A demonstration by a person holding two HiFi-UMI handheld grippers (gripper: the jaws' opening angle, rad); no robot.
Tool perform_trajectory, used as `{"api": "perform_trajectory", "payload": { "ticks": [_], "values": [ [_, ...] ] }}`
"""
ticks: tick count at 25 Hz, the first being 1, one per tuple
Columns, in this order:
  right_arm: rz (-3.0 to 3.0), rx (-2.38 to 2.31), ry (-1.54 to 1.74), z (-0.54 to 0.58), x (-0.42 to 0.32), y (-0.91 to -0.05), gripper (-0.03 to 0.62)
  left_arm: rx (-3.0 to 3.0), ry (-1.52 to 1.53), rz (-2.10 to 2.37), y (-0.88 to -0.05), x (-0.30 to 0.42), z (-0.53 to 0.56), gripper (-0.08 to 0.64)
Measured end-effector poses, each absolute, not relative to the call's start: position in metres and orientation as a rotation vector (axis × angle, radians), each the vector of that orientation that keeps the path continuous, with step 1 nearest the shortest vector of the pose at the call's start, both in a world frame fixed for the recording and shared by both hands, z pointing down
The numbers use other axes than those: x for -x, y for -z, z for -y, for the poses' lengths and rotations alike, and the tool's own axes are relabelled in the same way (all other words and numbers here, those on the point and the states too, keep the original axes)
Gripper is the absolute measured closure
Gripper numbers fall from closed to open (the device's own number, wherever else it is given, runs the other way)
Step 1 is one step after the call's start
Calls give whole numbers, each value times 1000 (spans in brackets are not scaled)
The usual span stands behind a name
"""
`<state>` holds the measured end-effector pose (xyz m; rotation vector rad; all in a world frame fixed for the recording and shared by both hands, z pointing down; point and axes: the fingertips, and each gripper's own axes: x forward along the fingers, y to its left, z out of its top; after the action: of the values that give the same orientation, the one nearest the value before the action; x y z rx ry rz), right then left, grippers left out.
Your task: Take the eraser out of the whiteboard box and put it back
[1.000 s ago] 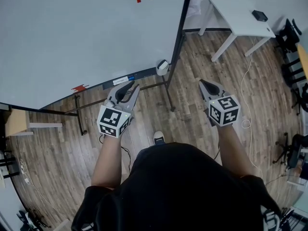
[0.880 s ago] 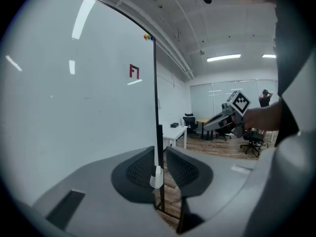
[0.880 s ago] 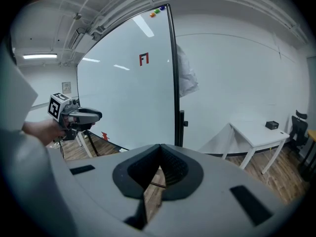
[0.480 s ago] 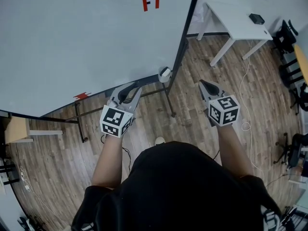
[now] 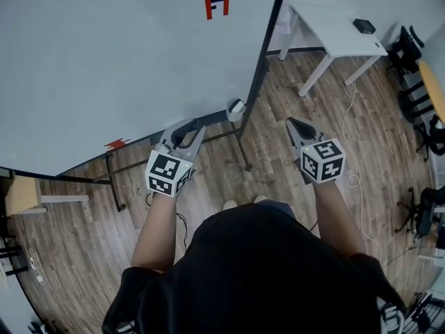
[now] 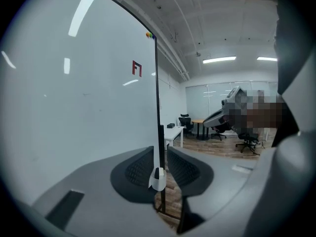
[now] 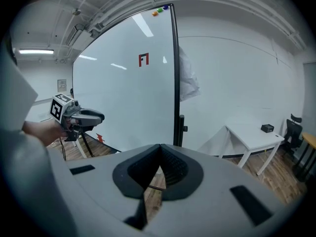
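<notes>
A small white box (image 5: 236, 108) hangs at the right end of the whiteboard (image 5: 125, 61) tray, with something dark at its top; I cannot tell whether that is the eraser. My left gripper (image 5: 195, 125) is held just short of the tray, left of the box. Its jaws have just been opening and nothing is between them. In the left gripper view the box (image 6: 158, 178) and the board's frame post show through the gap of the left gripper (image 6: 160, 154). My right gripper (image 5: 292, 122) hovers over the floor right of the board, shut and empty, its tips meeting in the right gripper view (image 7: 159, 147).
The board's stand legs (image 5: 243, 148) cross the wood floor between the grippers. A white table (image 5: 334, 37) with a small black object (image 5: 362, 26) stands at the back right, a cable (image 5: 351, 117) trails below it, and office chairs (image 5: 417, 47) line the right edge. A red piece (image 5: 117, 143) sits on the tray's left.
The left gripper has edged a little closer to the tray and the white box, and its jaws stand slightly wider. The person's feet have shifted. The right gripper has stayed put.
</notes>
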<state>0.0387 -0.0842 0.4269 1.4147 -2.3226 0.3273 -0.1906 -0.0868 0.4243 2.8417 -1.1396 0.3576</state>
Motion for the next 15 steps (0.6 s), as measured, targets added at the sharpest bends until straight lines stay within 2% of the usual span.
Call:
{"api": "perform_trajectory", "payload": {
  "ticks": [15],
  "values": [
    [2346, -1401, -338, 97, -47, -430, 598, -2841, -407, 1139, -428, 179, 97, 480]
  ]
}}
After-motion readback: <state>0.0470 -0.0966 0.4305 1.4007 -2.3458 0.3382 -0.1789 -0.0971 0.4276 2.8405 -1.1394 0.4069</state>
